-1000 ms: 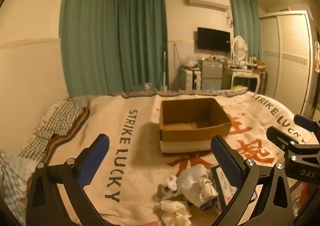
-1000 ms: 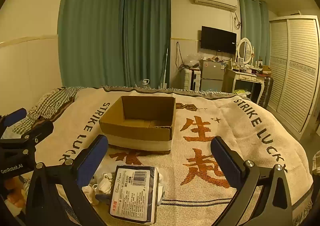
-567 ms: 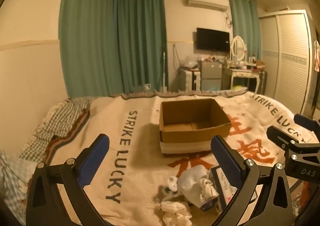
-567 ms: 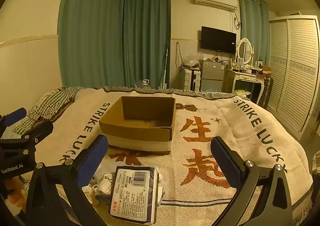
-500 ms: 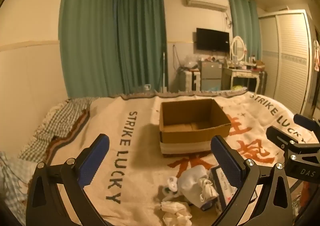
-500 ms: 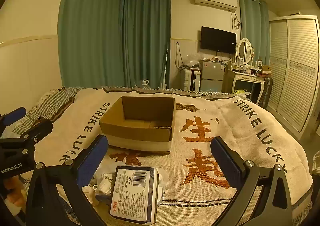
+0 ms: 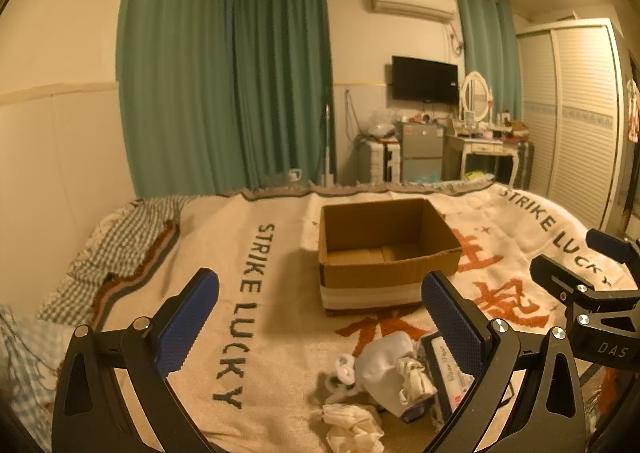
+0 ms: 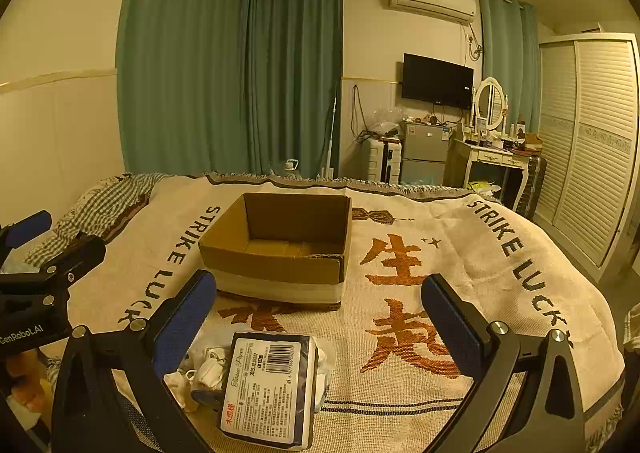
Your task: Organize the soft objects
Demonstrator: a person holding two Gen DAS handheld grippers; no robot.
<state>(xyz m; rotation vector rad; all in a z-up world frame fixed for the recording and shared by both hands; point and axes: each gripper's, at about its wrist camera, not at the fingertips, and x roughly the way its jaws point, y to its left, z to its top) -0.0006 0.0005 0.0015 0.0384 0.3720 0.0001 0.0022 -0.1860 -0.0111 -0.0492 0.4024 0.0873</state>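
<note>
Nothing moved: tissue pack [image 8: 269, 385] lies below right gripper [image 8: 320, 317].

— What's lying there below the right gripper [image 8: 318, 309]?

— A tissue pack [image 8: 269, 389], dark wrapper, white label with a barcode facing up, flat on the blanket between the spread fingers and nearer the left one.

— And the white bits?

— Crumpled socks [image 8: 208, 367] bunched against the pack's left side, under that left finger. Seen past the left gripper [image 7: 318, 311], another crumpled white cloth [image 7: 352, 427] lies nearest, apart from the heap.

— The box?

— The cardboard box [image 8: 280, 249] sits upright, open-topped, empty, straight ahead of both grippers, beyond the pile.
</note>
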